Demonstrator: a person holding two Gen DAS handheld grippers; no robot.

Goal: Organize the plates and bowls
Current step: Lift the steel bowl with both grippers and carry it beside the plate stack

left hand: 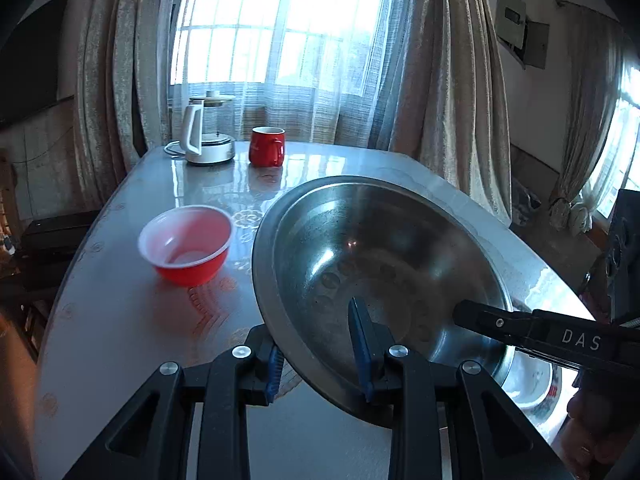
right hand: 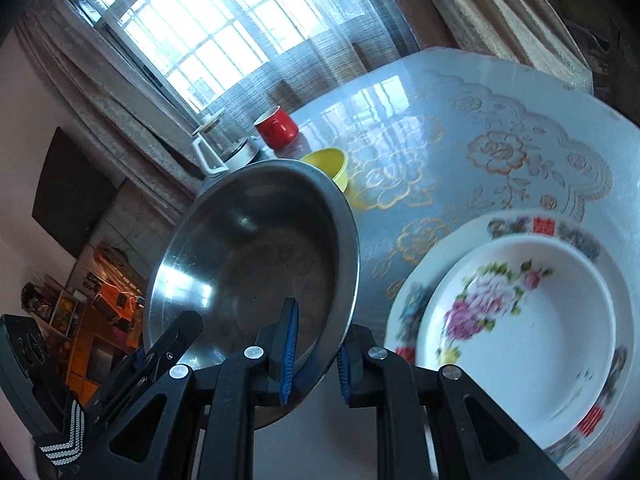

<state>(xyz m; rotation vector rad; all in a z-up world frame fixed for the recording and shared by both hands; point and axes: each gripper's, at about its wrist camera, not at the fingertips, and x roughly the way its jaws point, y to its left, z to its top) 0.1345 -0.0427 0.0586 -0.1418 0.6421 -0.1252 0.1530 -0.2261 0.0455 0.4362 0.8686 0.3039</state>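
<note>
The steel bowl [left hand: 380, 276] is hanging tilted above the table [left hand: 120, 320], gripped at its rim from two sides. The left gripper [left hand: 320, 356] is clamping the near rim, one blue pad [left hand: 360, 344] sitting inside the bowl and the other under the rim outside, so its jaws are closed on the metal. In the right wrist view the right gripper [right hand: 316, 354] is doing the same on the opposite edge of the steel bowl [right hand: 256, 264], one pad inside and one outside, jaws pinched on the rim. The right gripper's finger is also showing in the left view, reaching into the bowl from the right side.

Just beside the steel bowl, in the right wrist view, a flowered white bowl [right hand: 520, 328] is sitting inside a larger patterned plate [right hand: 408, 300] on the table's cloth. In the left view part of that white dish is peeking out from under the raised steel bowl's right edge.

Further out, a red plastic bowl [left hand: 186, 244] with a white inside is standing on the table to the left of the steel bowl, apart from it. In the right wrist view a yellow bowl [right hand: 328, 166] is showing just behind the steel bowl's far rim.

At the far end of the table a red mug [left hand: 267, 146] is standing next to a white-handled kettle [left hand: 206, 130], with the curtained window [left hand: 280, 28] behind them.
</note>
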